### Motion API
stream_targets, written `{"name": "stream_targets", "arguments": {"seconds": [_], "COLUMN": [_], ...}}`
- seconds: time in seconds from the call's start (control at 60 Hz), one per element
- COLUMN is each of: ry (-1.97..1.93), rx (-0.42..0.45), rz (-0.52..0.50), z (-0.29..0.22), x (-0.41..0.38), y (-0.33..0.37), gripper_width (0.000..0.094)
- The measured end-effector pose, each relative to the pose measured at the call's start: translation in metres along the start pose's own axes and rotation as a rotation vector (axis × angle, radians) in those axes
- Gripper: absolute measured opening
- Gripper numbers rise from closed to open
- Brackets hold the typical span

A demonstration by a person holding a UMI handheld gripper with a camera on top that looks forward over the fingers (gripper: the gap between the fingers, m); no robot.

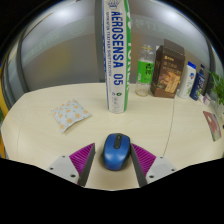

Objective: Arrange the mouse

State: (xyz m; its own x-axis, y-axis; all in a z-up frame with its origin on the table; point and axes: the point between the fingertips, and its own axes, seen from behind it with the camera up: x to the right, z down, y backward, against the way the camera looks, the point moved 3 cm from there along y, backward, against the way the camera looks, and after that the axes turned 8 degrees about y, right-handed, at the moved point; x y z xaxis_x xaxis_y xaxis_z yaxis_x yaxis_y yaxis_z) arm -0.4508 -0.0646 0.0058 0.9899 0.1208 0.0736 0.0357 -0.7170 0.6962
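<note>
A blue computer mouse [116, 151] lies on the beige table [40, 135], between my two fingers with its front pointing away from me. My gripper [114, 150] is open around it. The left pink pad [86, 158] stands a little off the mouse's left side. The right pink pad [144, 157] is close beside its right side. The mouse rests on the table on its own. Its rear end is hidden at the base of the fingers.
A tall shuttlecock tube marked AEROSENSA [116, 60] stands upright just beyond the mouse. A small white packet [70, 114] lies ahead to the left. A brown box [169, 68] and bottles [192, 80] stand at the back right. A thin cable [172, 125] runs across the table on the right.
</note>
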Motion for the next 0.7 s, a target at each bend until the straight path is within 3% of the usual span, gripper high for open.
{"name": "stream_targets", "arguments": {"seconds": [0.083,0.267,0.333,0.483,0.617,0.7], "ry": [0.026,0.063,0.099,0.078,0.011,-0.014], "rx": [0.002,0.009,0.049,0.257,0.423,0.461], "rz": [0.035,-0.039,-0.081,-0.12,-0.053,0.015], "z": [-0.004,-0.007,-0.022,-0.103,-0.165,-0.173], "x": [0.007,0.006,0.008,0.064,0.192,0.293], "y": [-0.007,-0.008,0.007,0.089,0.159,0.174], "gripper_width": [0.0515,0.039,0.0379,0.0381,0.0379,0.0378]}}
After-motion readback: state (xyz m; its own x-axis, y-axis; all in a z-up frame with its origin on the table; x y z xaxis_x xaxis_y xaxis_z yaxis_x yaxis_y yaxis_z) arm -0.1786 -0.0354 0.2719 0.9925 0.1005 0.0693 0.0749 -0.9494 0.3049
